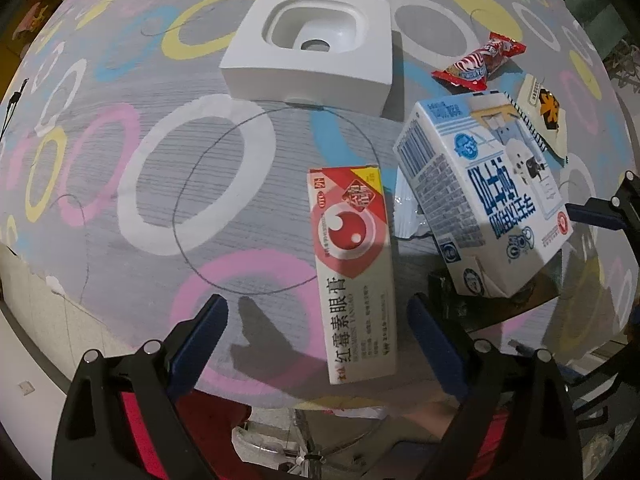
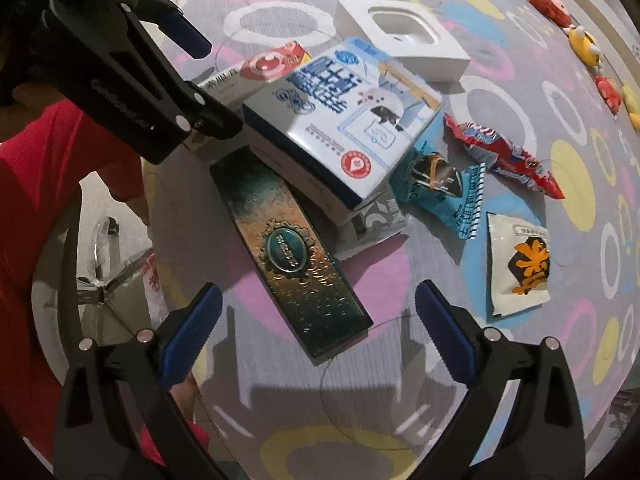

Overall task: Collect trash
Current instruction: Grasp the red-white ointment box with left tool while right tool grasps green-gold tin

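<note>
Trash lies on a table with a ring-patterned cloth (image 1: pixel 120 128). A red-and-white ointment box (image 1: pixel 354 268) lies between the fingers of my open left gripper (image 1: pixel 316 324), not gripped. A blue-and-white carton (image 1: pixel 484 192) rests tilted on other packs to its right. A white moulded tray (image 1: pixel 316 48) sits farther back, with a red candy wrapper (image 1: pixel 480 64) beside it. My open, empty right gripper (image 2: pixel 316 320) hovers over the near end of a dark teal-gold box (image 2: pixel 288 256). The carton (image 2: pixel 344 120), a blue wrapper (image 2: pixel 440 184), the red wrapper (image 2: pixel 508 156) and a white sachet (image 2: pixel 520 264) lie beyond.
The left gripper's body (image 2: pixel 132 76) shows at the upper left of the right wrist view. Plush toys (image 2: pixel 580 40) line the far right table edge. A person in a red shirt (image 2: pixel 36 184) stands at the near edge. A pencilled circle (image 1: pixel 276 200) marks the cloth.
</note>
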`<state>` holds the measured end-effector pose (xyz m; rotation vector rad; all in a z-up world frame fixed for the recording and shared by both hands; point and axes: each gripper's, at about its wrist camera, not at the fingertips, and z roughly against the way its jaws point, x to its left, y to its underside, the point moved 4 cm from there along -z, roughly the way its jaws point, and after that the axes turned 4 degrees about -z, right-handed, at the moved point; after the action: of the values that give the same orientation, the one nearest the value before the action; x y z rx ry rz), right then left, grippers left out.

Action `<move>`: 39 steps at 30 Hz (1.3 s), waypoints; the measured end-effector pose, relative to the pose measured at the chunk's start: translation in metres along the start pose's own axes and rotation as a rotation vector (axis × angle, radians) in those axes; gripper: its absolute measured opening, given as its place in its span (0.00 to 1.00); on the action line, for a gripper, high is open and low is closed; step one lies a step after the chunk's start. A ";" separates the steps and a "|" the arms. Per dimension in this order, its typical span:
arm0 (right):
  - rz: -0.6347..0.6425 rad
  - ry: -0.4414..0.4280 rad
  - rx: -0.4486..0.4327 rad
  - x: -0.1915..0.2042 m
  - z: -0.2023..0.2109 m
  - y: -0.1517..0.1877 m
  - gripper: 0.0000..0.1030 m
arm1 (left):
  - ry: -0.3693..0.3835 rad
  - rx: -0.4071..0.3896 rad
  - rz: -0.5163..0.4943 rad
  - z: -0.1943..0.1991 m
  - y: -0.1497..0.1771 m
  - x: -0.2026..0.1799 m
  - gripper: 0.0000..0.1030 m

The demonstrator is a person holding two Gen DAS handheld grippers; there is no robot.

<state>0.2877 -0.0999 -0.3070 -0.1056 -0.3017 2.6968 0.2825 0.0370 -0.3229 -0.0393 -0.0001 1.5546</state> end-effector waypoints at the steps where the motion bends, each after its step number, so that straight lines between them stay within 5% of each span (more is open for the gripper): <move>1: -0.001 -0.003 0.005 0.000 -0.002 0.001 0.89 | -0.002 0.003 0.000 -0.002 -0.001 -0.001 0.83; 4: -0.003 -0.011 0.010 0.000 -0.007 0.002 0.84 | 0.007 0.020 0.001 -0.009 0.000 -0.002 0.81; 6: -0.004 -0.017 0.016 0.000 -0.009 0.002 0.70 | 0.013 0.027 0.006 -0.014 0.001 -0.001 0.79; 14: -0.011 -0.015 0.009 0.003 -0.009 0.003 0.68 | 0.019 0.028 0.002 -0.027 0.002 0.001 0.79; 25: -0.017 0.012 -0.002 0.017 -0.005 0.002 0.47 | 0.018 0.048 0.037 -0.026 -0.013 0.012 0.76; 39: -0.176 0.086 0.004 0.026 0.001 0.012 0.39 | 0.018 0.047 0.046 -0.014 -0.027 0.018 0.35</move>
<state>0.2594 -0.0995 -0.3093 -0.1849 -0.2662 2.5110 0.3100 0.0538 -0.3367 -0.0163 0.0519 1.6001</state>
